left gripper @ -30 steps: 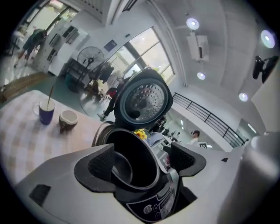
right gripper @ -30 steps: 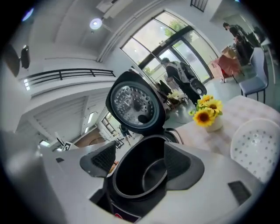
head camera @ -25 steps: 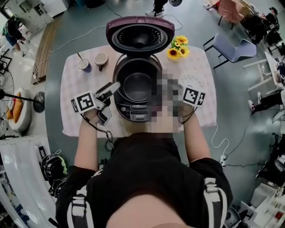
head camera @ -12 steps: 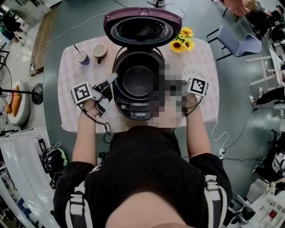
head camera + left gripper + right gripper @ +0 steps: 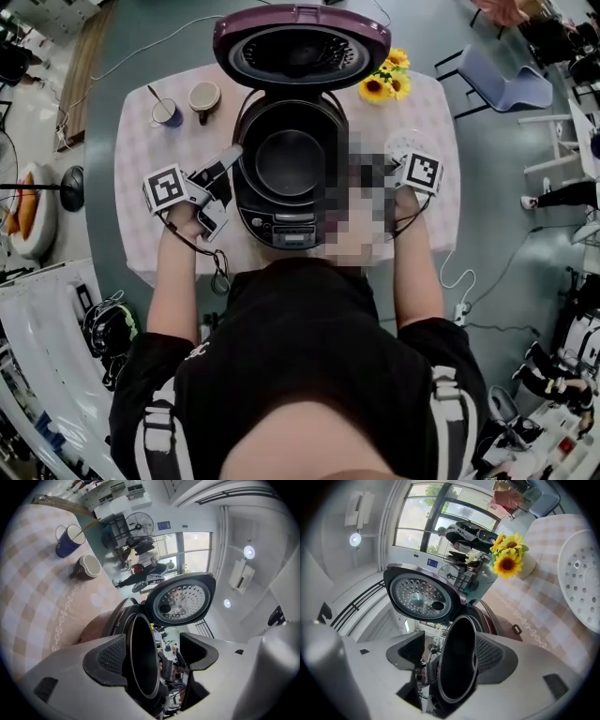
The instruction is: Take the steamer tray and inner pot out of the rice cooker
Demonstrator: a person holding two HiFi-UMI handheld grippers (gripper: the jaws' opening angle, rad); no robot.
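Dark, round inner pot (image 5: 291, 161) sitting in open rice cooker (image 5: 281, 228) at table (image 5: 141, 141) centre. White perforated steamer tray (image 5: 581, 581) lying near right edge. Left gripper (image 5: 154, 656) straddling pot rim, jaws just closing a little, not yet pressing. Right gripper (image 5: 450, 658) gaping around opposite rim.

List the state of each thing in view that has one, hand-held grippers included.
Rice cooker lid: open, tipped back.
Inner pot: in the cooker, looks empty.
Steamer tray: out, lying on the table.
Left hand-held gripper: open, jaws just been closing, pot rim between them.
Right hand-held gripper: open, pot rim between its jaws.
Blue mug: upright.
Brown mug: upright.
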